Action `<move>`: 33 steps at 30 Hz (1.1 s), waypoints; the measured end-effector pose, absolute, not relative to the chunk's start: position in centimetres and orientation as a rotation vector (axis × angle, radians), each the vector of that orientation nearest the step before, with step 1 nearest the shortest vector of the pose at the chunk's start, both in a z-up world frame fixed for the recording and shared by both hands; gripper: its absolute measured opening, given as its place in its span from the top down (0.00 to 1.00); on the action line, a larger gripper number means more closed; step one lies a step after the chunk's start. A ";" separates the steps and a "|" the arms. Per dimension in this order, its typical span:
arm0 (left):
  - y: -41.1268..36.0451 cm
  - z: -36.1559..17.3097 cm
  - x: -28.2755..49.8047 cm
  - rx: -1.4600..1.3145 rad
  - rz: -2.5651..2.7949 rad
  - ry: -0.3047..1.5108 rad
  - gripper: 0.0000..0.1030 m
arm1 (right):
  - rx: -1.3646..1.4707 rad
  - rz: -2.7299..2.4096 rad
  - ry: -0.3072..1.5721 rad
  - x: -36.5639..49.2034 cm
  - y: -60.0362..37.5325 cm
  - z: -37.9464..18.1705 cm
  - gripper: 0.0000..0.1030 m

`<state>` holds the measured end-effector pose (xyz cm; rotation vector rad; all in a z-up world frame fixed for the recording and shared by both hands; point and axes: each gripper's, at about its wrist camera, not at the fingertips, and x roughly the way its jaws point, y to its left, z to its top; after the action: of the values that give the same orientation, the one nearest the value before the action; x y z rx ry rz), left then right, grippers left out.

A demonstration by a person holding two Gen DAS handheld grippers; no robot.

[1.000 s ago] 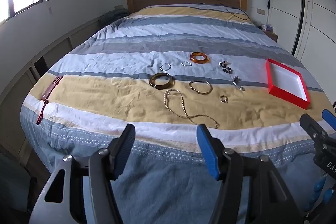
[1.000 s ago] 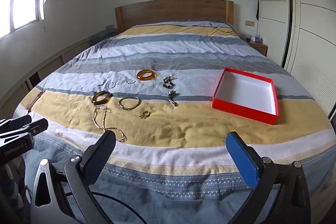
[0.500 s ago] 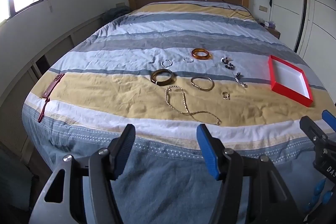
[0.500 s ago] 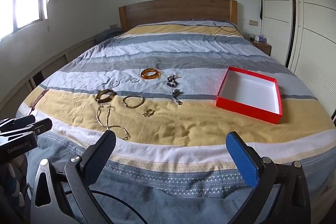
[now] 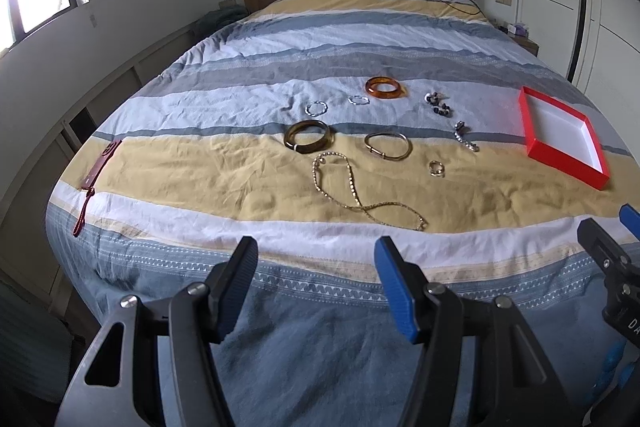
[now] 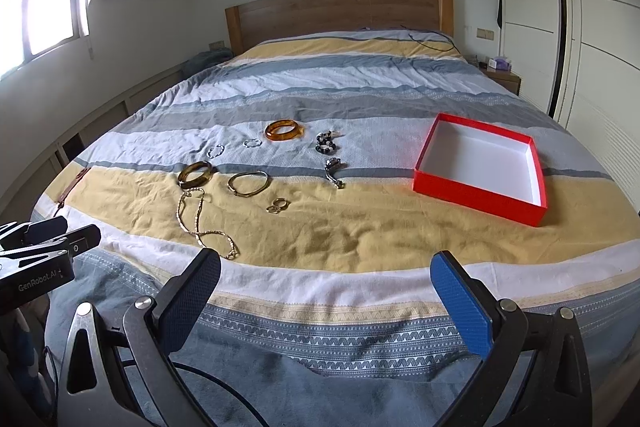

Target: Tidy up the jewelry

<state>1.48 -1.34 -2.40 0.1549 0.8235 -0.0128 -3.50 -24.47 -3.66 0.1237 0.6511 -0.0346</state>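
Necklace [image 5: 362,187] lies nearest at 12 o'clock from your left gripper [image 5: 316,275], long axis running 11-to-5; red box [image 6: 480,163] sits at 1 o'clock from right gripper [image 6: 326,291]. Both grippers gape, holding nothing.

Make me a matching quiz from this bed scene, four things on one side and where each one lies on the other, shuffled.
Things:
1. amber bangle
2. red box
3. gold chain
4. red strap

Places:
A. left edge of the bed
B. nearest the foot of the bed
C. right of all the jewelry
D. farthest toward the headboard

Pairs: 1-D, 2-C, 3-B, 4-A
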 end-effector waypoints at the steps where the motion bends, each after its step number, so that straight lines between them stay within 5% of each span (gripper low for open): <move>1: -1.4 -2.6 1.7 0.155 -0.013 0.829 0.43 | 0.123 -0.036 0.654 -3.3 -24.5 -3.8 0.00; 33: -0.4 -6.3 4.8 0.027 -0.111 0.997 0.43 | 0.103 -0.099 0.742 -1.7 -25.4 -6.3 0.00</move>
<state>4.77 -0.37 -6.29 0.0266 0.9973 -0.1108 -1.72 -25.45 -6.26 0.1033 0.7420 -0.0989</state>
